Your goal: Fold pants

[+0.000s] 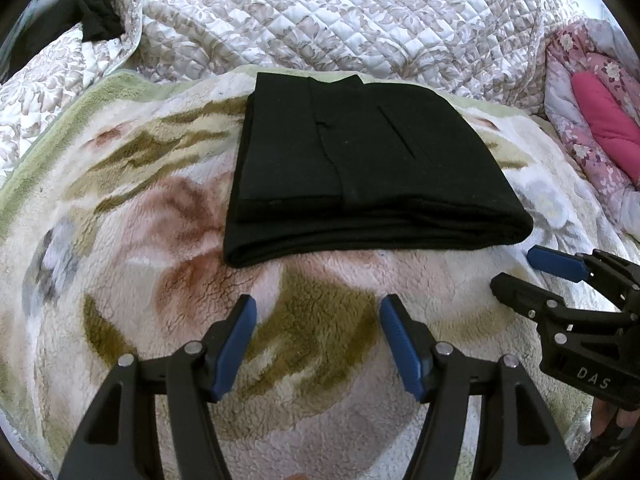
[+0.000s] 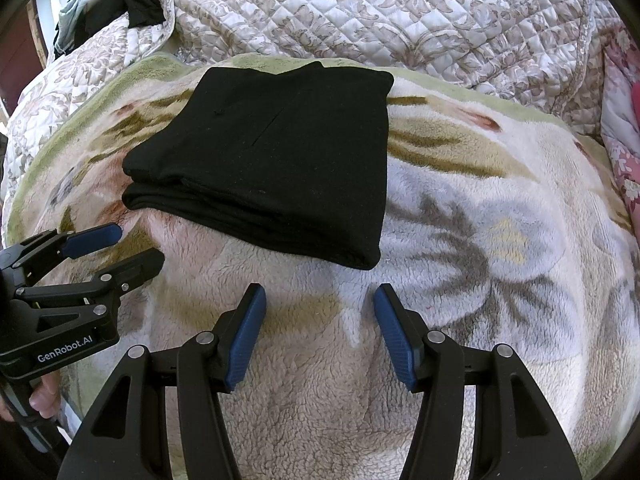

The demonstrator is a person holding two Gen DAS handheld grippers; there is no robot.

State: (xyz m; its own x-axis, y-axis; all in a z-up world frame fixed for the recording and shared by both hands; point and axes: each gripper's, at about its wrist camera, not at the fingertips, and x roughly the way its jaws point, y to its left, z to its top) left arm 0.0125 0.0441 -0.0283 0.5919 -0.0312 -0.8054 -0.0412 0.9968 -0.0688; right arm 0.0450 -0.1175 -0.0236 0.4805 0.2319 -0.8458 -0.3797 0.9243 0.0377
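Pants (image 1: 360, 160) are folded into a flat black rectangle, lying on the fleece blanket (image 1: 140, 240) (floral print, green border). All places below are relative to the pants.

Left of pants: bare blanket, then a quilted bedspread (image 1: 320, 12) wrapping round behind them. Far back-left, some dark clothes (image 1: 96, 12) sit on the quilt.

Near side, left wrist view: left gripper (image 1: 318, 322) sits just short of the pants' folded edge, jaws wide apart, nothing between the blue pads (image 1: 236, 344), not touching the fabric.

Near-right corner of pants: right gripper (image 1: 520, 272) is close to that corner, apart from it, jaws spread, empty.

Right wrist view: right gripper (image 2: 320, 308) is just in front of the pants (image 2: 272, 152) at their right corner, jaws open over the blanket (image 2: 500, 220). Left gripper (image 2: 132, 246) is near the front-left corner, also open.

Right of pants: more blanket, then a pink floral cloth (image 1: 592, 120) well off to the side at the bed's edge.
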